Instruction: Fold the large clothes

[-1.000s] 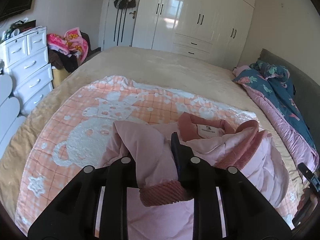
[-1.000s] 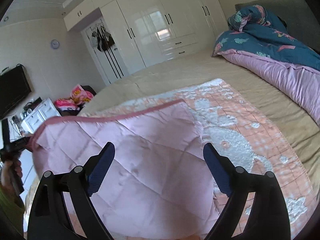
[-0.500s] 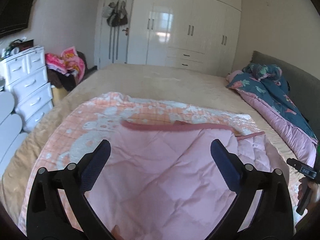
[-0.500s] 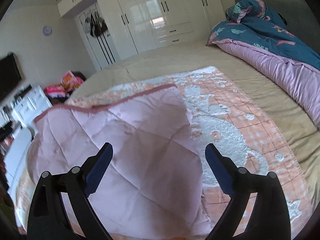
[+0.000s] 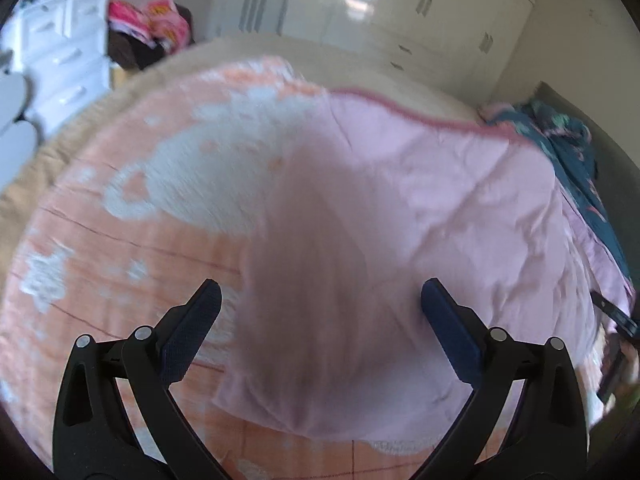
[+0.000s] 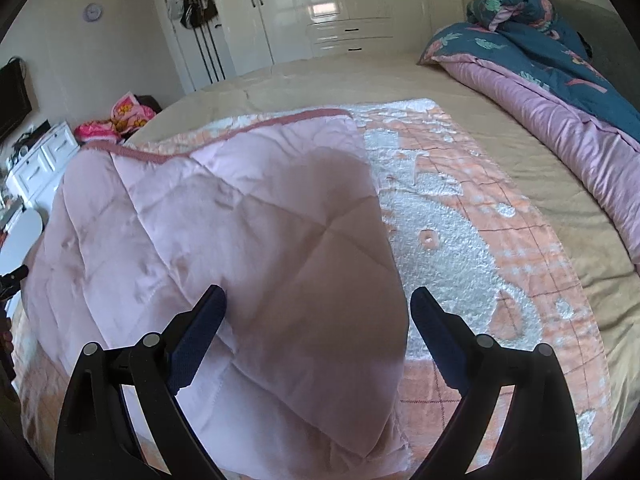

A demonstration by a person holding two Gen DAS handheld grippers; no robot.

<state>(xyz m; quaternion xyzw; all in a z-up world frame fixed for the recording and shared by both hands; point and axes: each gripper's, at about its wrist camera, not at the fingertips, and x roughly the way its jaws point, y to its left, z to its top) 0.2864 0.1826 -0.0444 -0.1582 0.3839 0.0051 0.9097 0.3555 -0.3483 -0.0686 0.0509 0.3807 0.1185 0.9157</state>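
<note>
Claws first: the left gripper (image 5: 320, 308) stands with its jaws spread wide and nothing pinched, the pink quilted jacket (image 5: 400, 216) lying loose on the bed beneath and beyond them; the right gripper (image 6: 318, 312) is released as well, its pads apart above the jacket (image 6: 224, 248), touching no cloth that I can see. Both point down at a slant, likely so each claw can pick its next corner of the garment. In the right wrist view the jacket fills the span from 12 to 9 o'clock of the claw, its darker trimmed hem (image 6: 240, 128) at 12; it lies flat, seemingly laid out so a fold can be made cleanly. Under it is the peach blanket (image 6: 460, 240), showing at 2 o'clock, which rests on the tan bed (image 6: 400, 76); a blue and purple duvet (image 6: 560, 92) is bunched well apart at 1 o'clock, out of the working space.
</note>
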